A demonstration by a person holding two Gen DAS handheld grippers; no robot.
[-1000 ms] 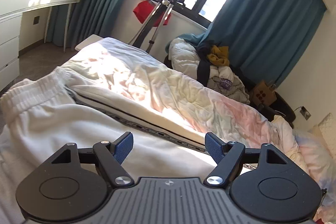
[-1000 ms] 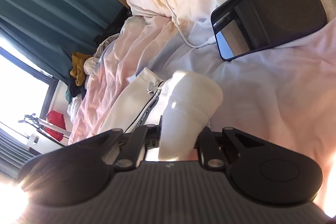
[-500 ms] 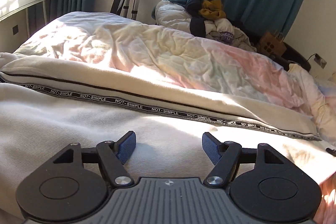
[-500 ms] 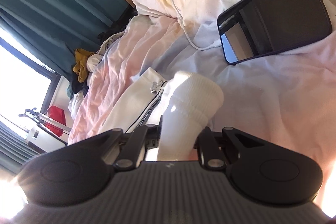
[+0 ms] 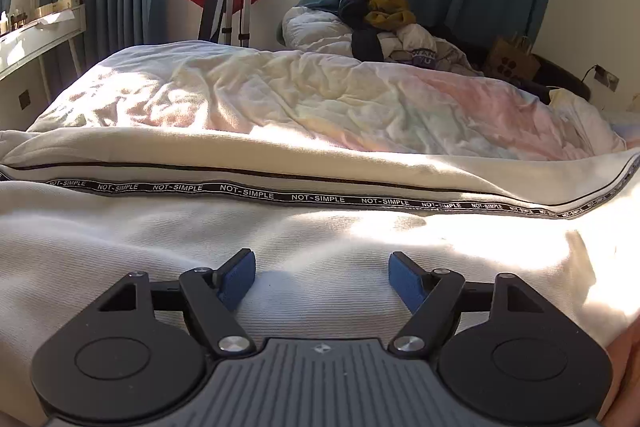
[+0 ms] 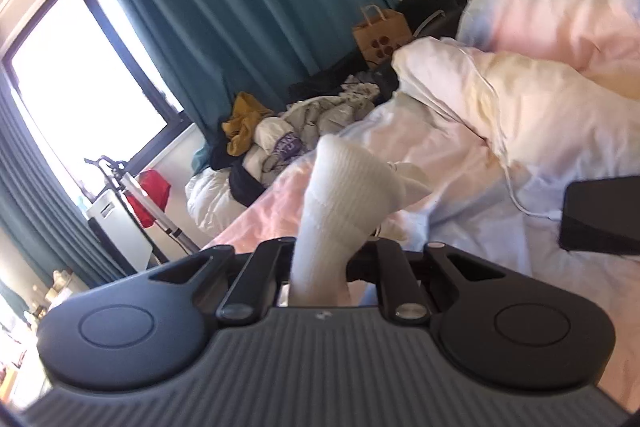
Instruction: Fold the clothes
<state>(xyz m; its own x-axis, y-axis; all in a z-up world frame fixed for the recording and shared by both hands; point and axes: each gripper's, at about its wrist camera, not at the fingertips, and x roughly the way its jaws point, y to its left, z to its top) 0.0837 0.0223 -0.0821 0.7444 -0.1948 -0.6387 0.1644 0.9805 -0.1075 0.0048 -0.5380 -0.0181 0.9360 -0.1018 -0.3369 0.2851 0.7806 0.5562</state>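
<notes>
Now, from the left wrist view, the left gripper (image 5: 322,277) is hovering low over the white trousers (image 5: 280,239), its jaws opening wide with cloth lying under them but nothing pinched. Just ahead of the gripper, the lettered black stripe (image 5: 280,195) is running straight across, with a second cream layer beyond it, so one long fold looks to be in place already. Farther ahead, the rumpled duvet (image 5: 320,103) is catching the sun.

Over on the right wrist view, the right gripper (image 6: 326,269) is clamping narrow on the ribbed cuff (image 6: 340,195), which is standing up between its fingers, clear of the bed. Off to the gripper's right, a dark tablet (image 6: 600,215) is lying on the sheet. Beyond the gripper, a heap of clothes (image 6: 280,143) is waiting by the curtain.

Judging by this, the crosswise fold is just starting, and smoothing and that heap are left.
</notes>
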